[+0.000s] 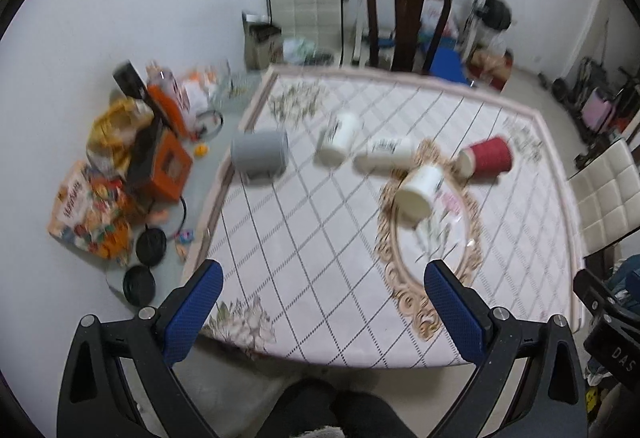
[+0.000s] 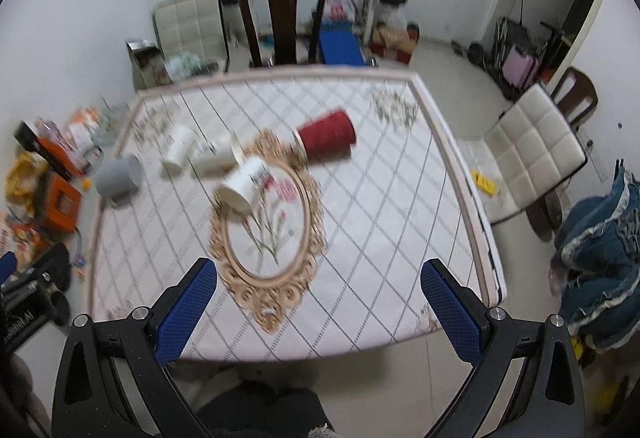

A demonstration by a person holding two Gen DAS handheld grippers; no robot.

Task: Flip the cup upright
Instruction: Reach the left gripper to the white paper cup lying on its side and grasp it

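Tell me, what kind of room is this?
Probably a dining room in someone's home, also used for storage. A table with a patterned cloth holds tipped-over cups, a wooden chair stands behind it, and snack bags sit piled on the floor.
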